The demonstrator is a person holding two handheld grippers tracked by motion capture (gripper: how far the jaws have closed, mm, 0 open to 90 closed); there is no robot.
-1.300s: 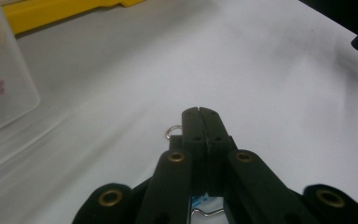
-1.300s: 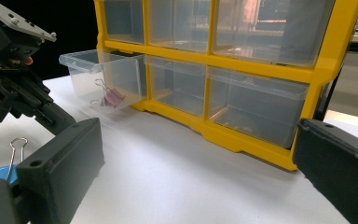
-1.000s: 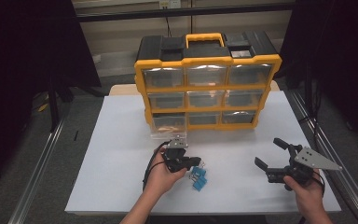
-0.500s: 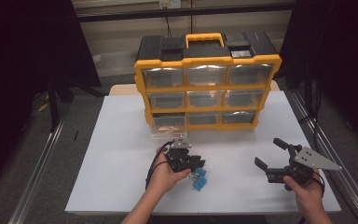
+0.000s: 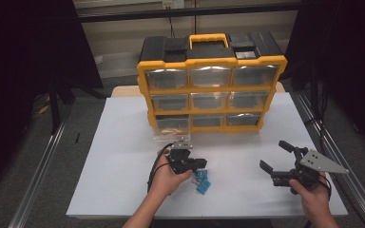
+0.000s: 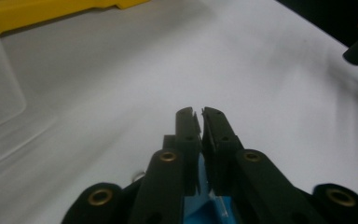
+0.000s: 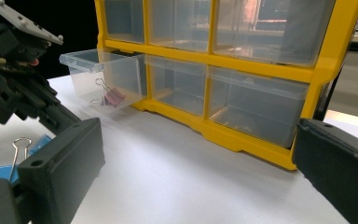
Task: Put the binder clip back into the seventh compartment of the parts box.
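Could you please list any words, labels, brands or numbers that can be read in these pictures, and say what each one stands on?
None can be read: the yellow drawer cabinet, its clear drawers, the blue binder clips, the pink binder clip and the white table cover carry no legible text.

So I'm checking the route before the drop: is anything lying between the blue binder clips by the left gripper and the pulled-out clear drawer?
Nothing visible does. The blue binder clips lie beside the left gripper, and bare white table runs from there to the open drawer, which holds a pink clip.
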